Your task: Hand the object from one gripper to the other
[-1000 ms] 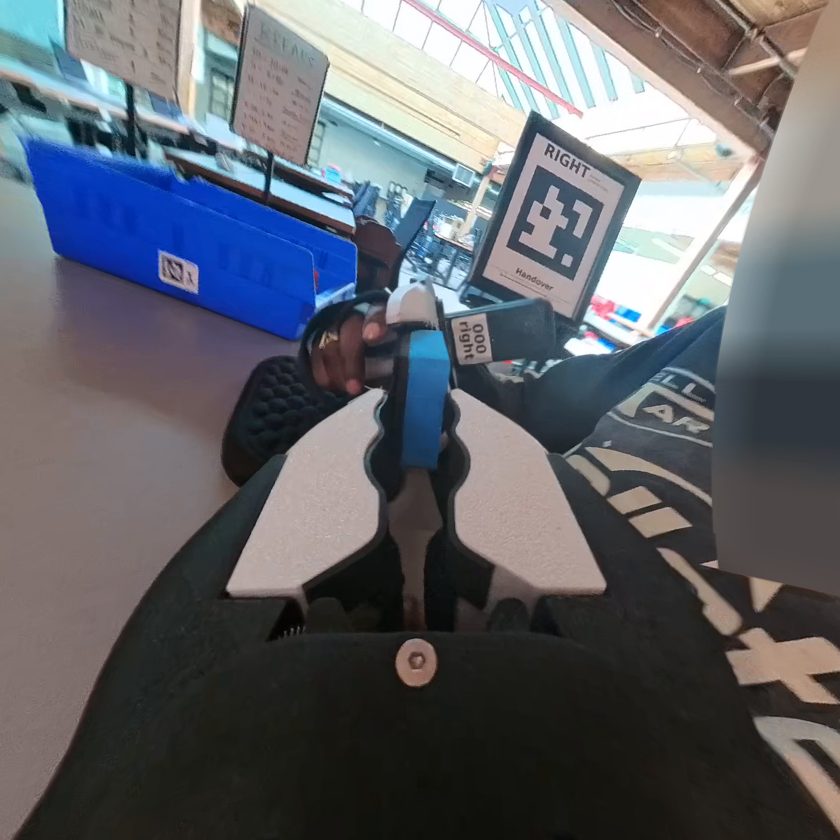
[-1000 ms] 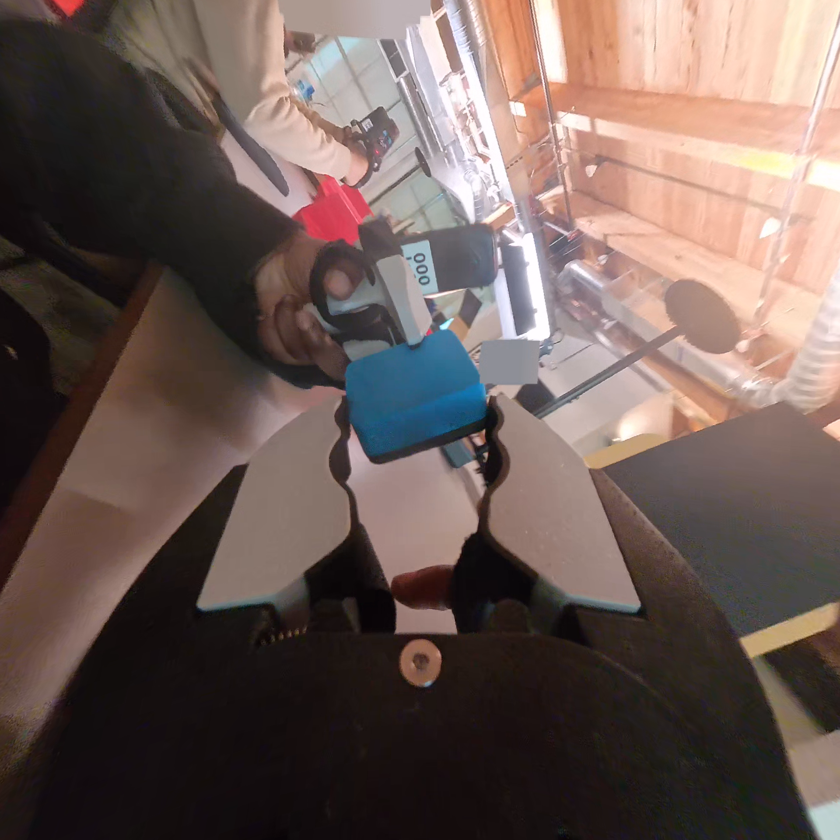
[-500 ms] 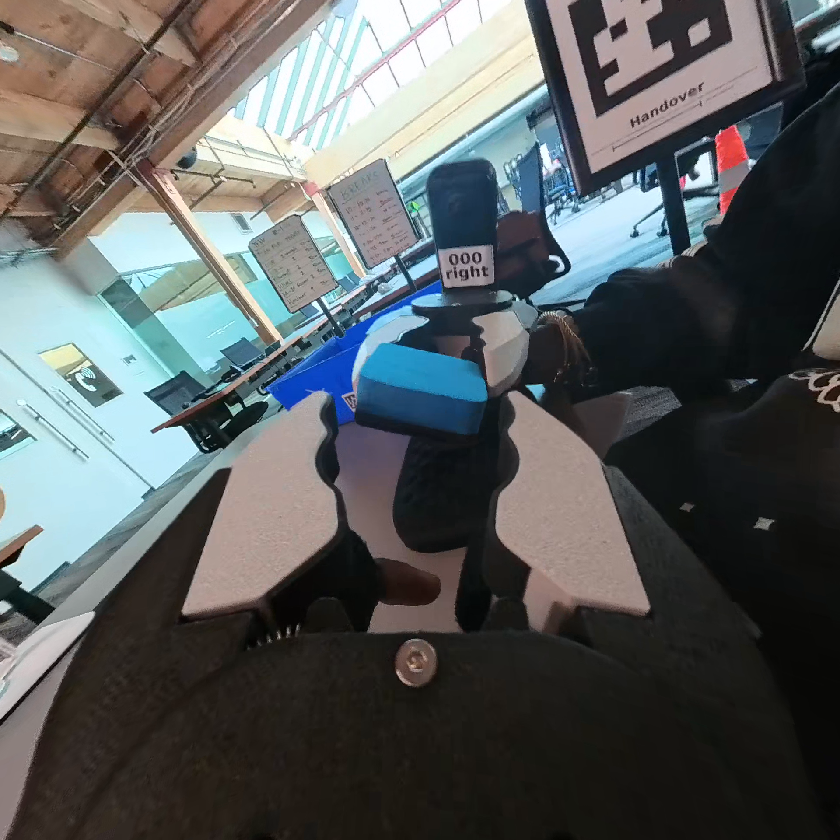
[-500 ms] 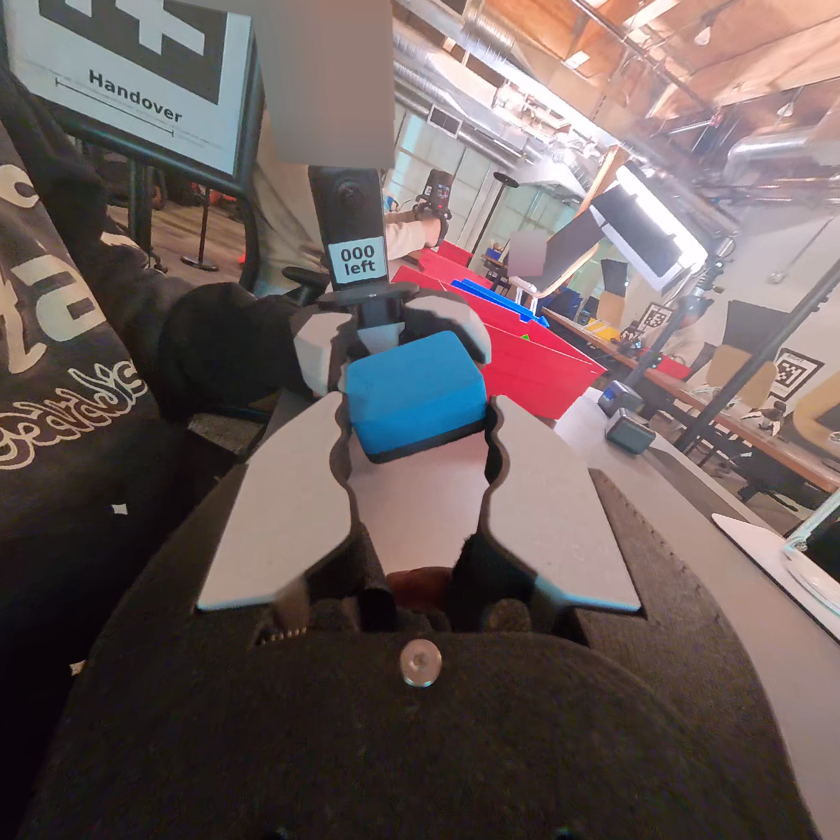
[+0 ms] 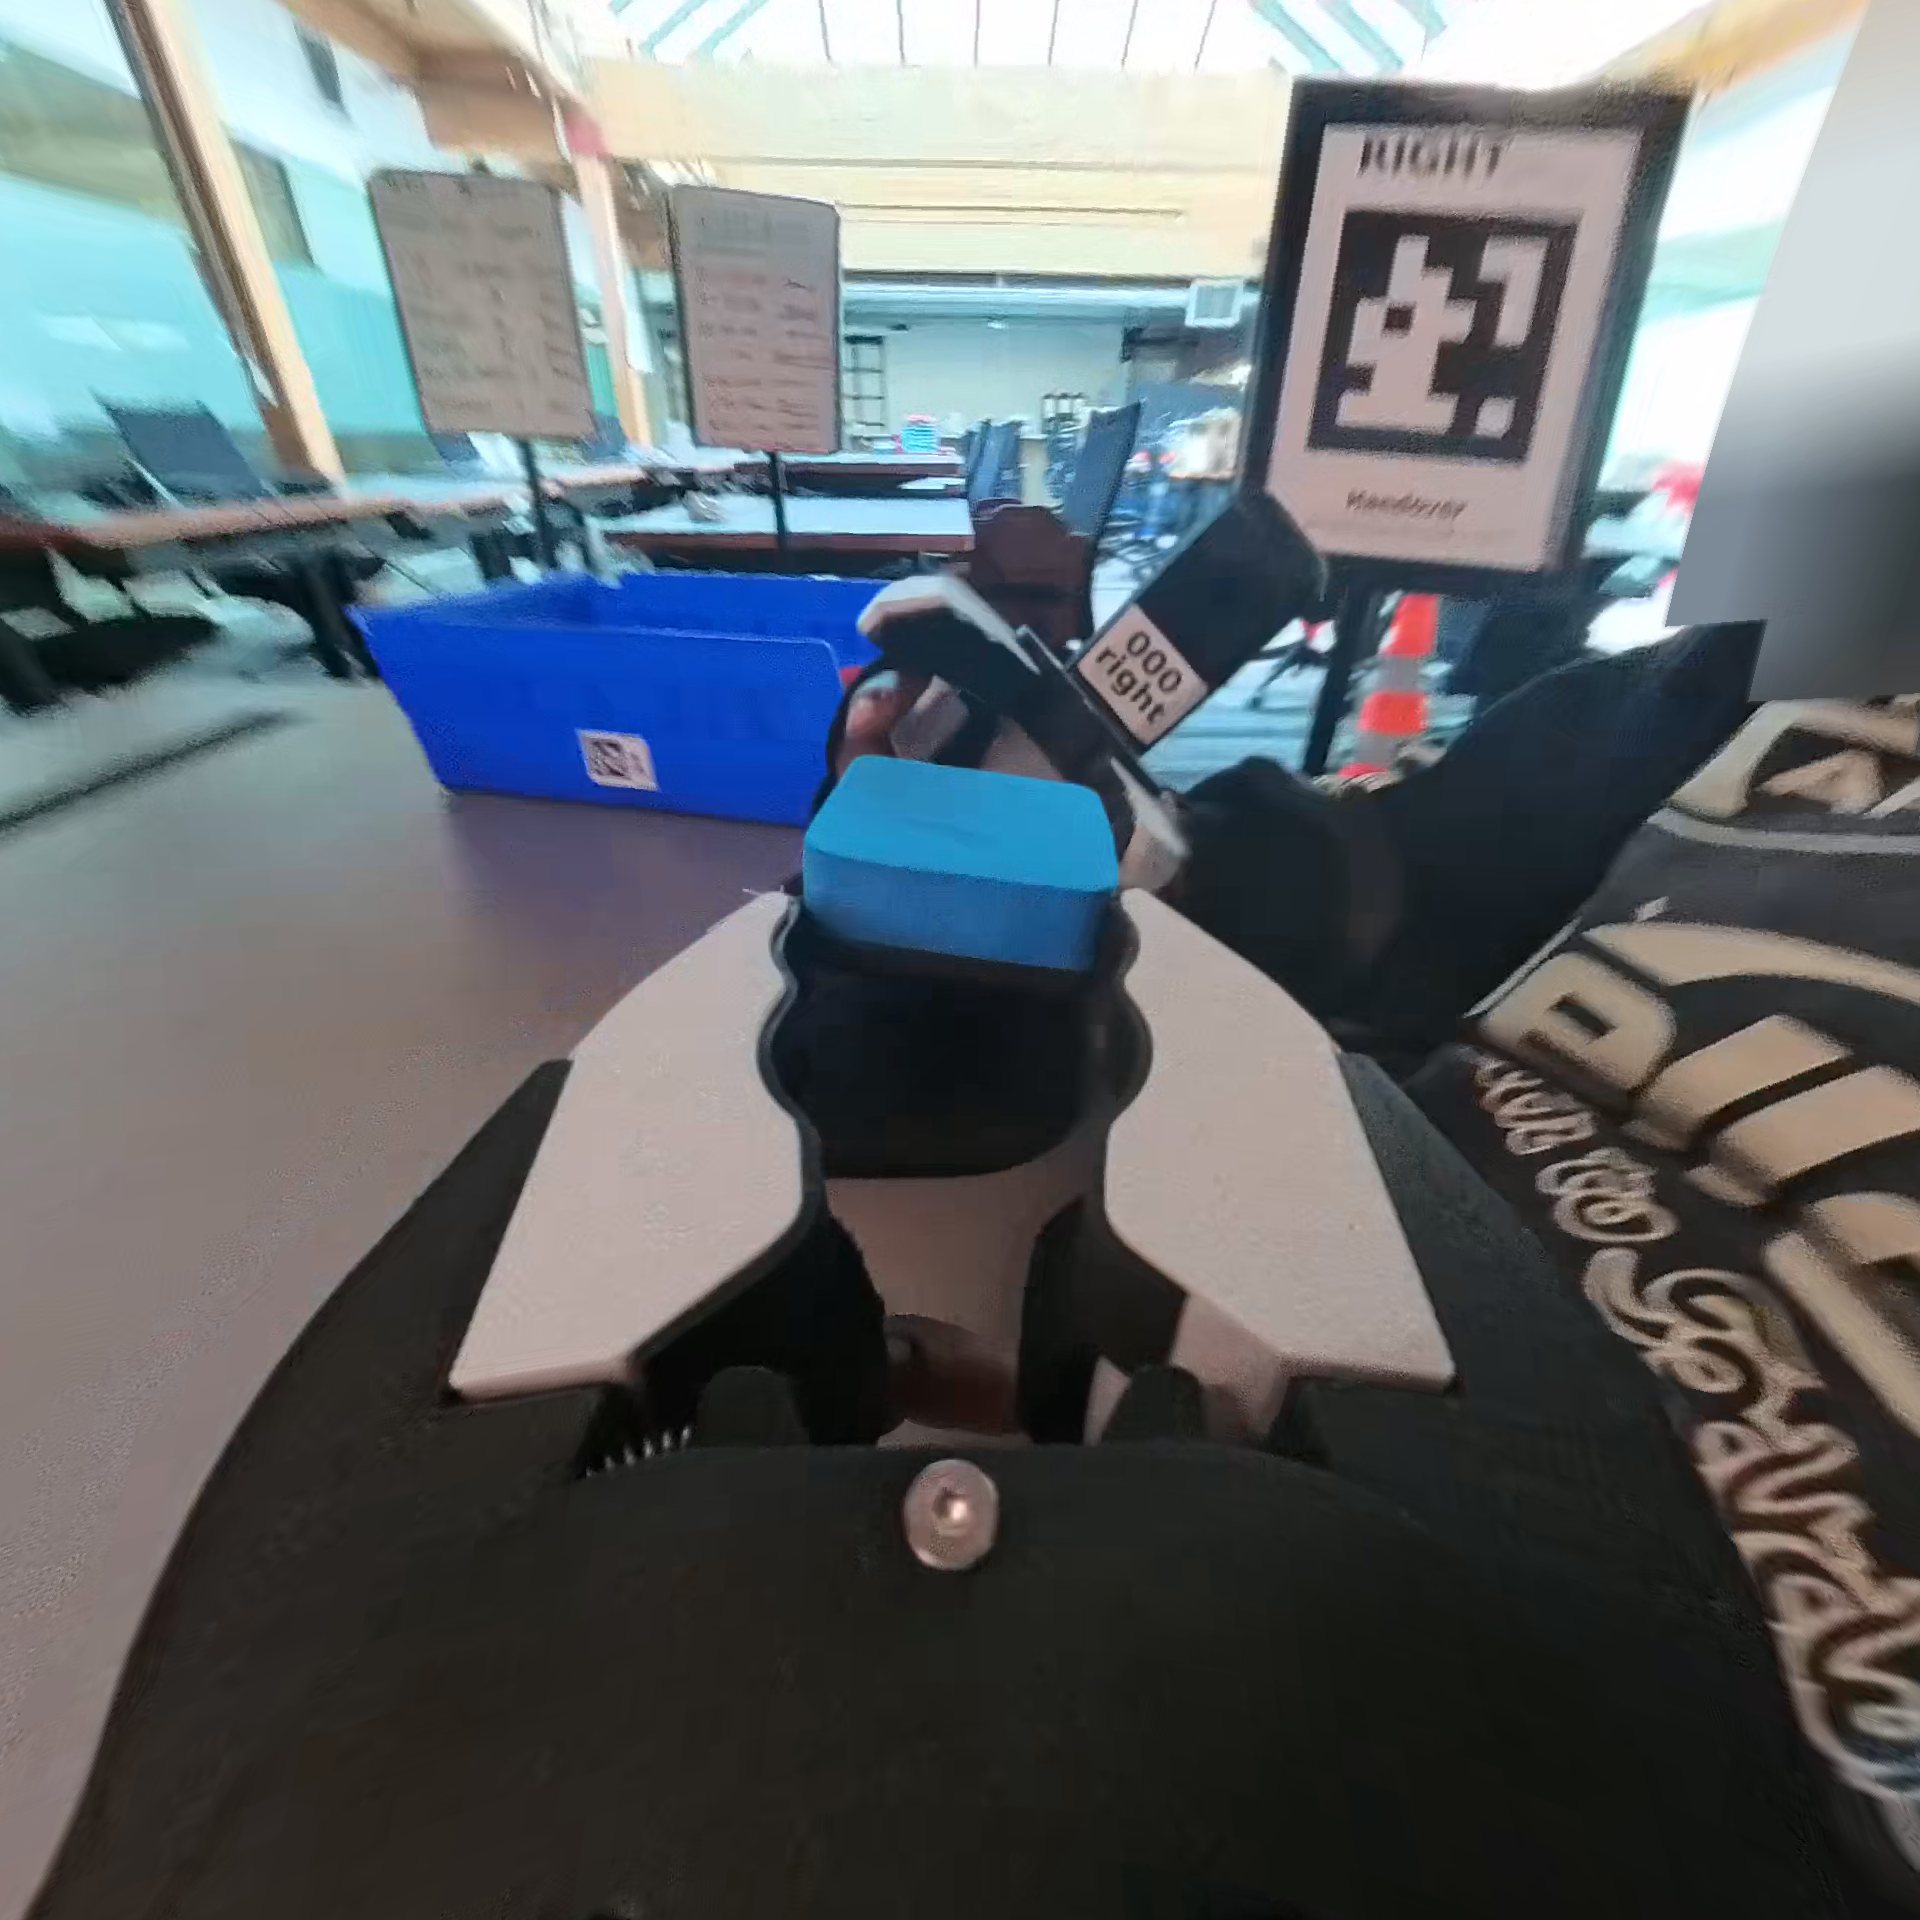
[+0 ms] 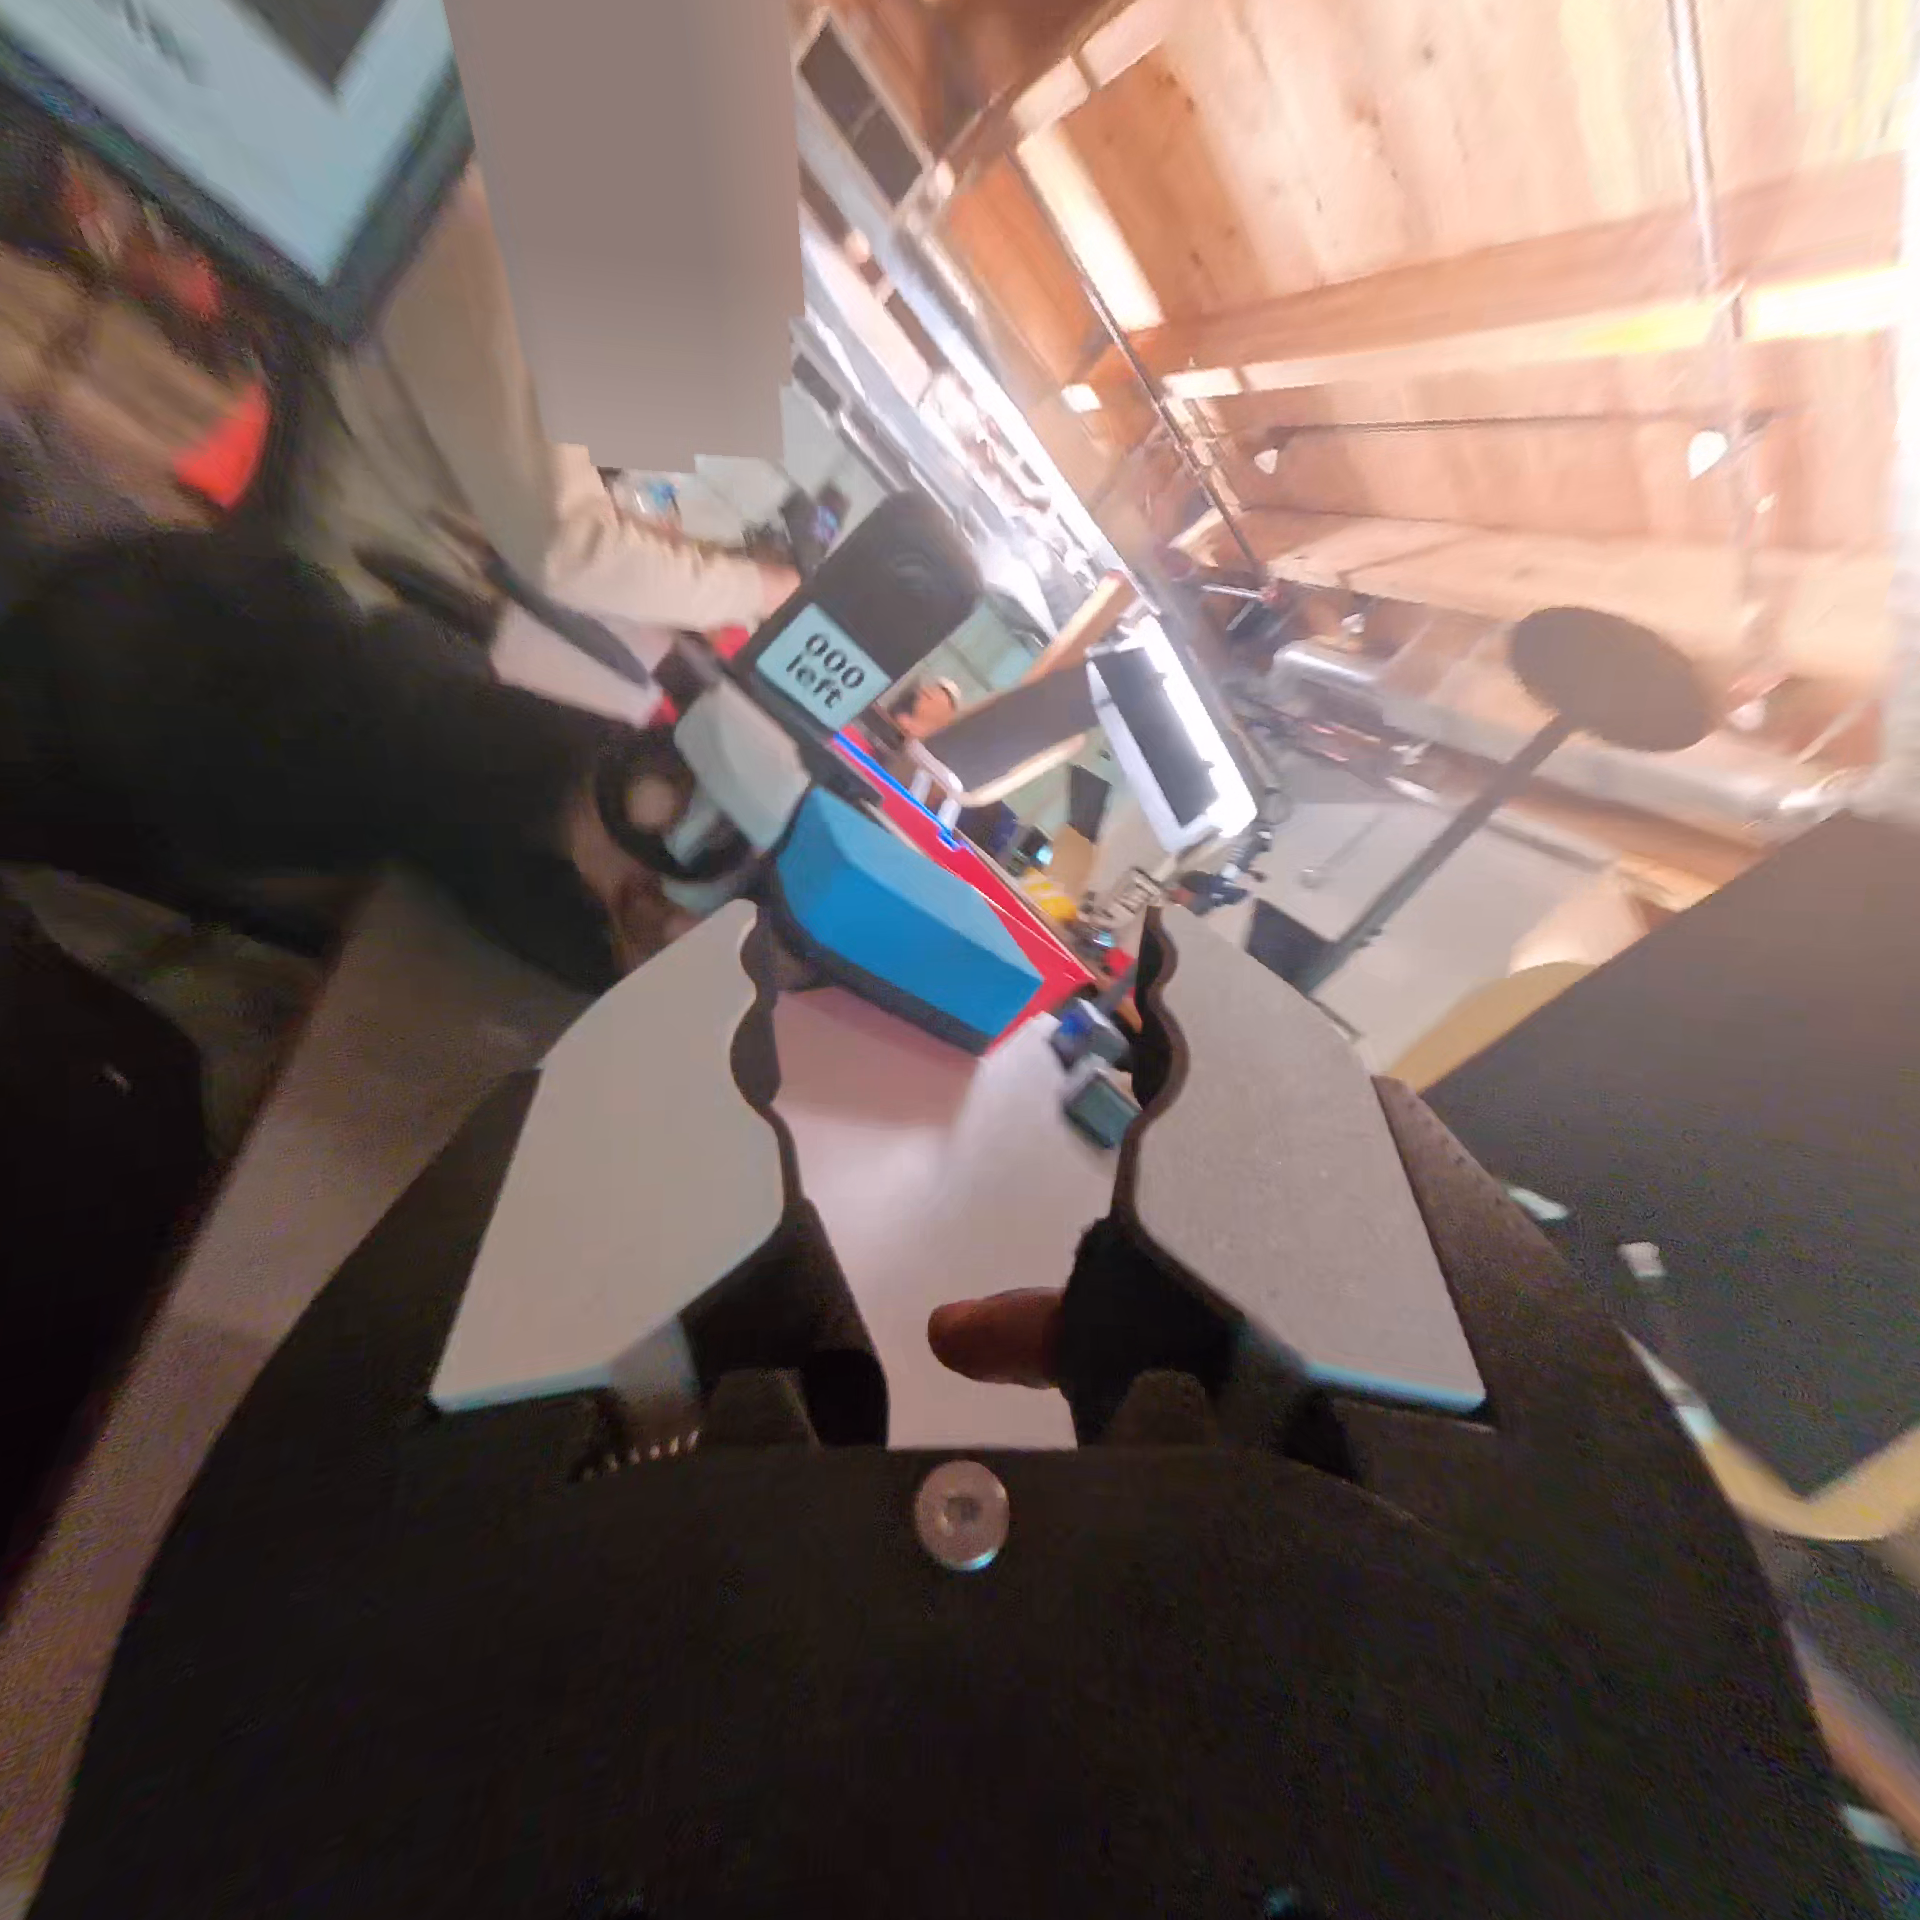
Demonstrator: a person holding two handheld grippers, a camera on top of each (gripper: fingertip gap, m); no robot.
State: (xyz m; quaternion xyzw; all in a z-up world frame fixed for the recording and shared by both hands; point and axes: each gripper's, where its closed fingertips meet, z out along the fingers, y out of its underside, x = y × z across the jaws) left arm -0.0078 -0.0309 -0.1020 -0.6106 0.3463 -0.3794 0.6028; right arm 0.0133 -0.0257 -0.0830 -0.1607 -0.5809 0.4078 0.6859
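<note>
Blue sponge block (image 5: pixel 961 883) sits clamped between my left tool's (image 5: pixel 956 935) tips, above the counter (image 5: pixel 260 1039) near its edge. My right tool (image 6: pixel 951 971) gapes wide, released, just beside it.

Each wrist camera faces the other, close over the blue block (image 5: pixel 961 888) (image 6: pixel 904 909), which both views share.
</note>
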